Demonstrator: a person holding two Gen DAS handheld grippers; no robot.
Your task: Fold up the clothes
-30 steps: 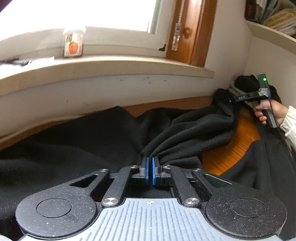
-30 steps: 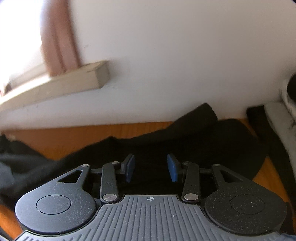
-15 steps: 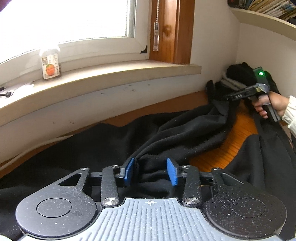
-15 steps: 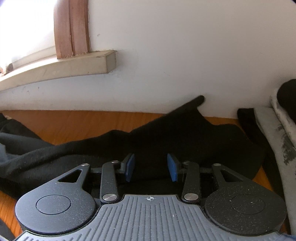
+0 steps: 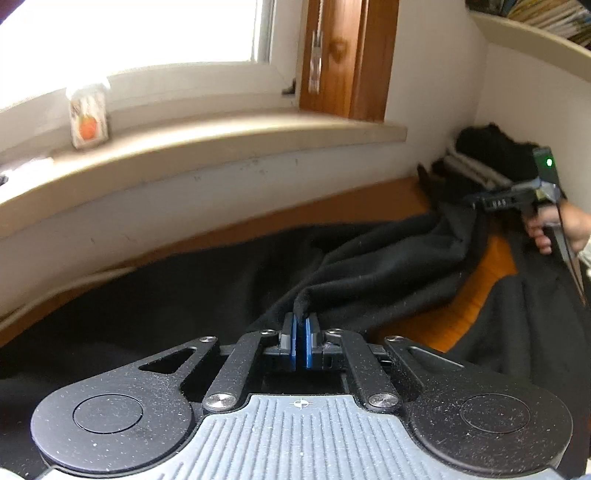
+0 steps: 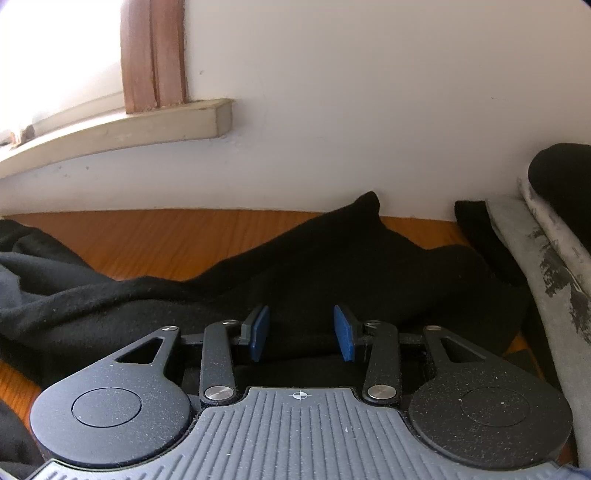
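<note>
A black garment (image 5: pixel 369 266) lies crumpled across the wooden table (image 5: pixel 476 295). My left gripper (image 5: pixel 301 328) is shut on a raised fold of it, and a nub of cloth sticks up between the blue pads. From there the fabric runs in creases toward the far right, where a person's hand (image 5: pixel 565 229) holds the right gripper. In the right wrist view, my right gripper (image 6: pixel 301 334) stands open low over another part of the black garment (image 6: pixel 332 266). Cloth lies under and between its pads, and they do not press on it.
A stack of folded clothes (image 6: pixel 546 240) sits in the right corner against the white wall. A windowsill (image 5: pixel 184 147) runs above the table's back edge, with a small carton (image 5: pixel 88 122) on it. A bookshelf (image 5: pixel 535 29) hangs at the upper right. Bare wood (image 6: pixel 147 236) shows behind the garment.
The left gripper opened about half a second ago and has shut again on a fold of the black cloth. The right gripper stayed open and drifted slightly sideways over the garment.
</note>
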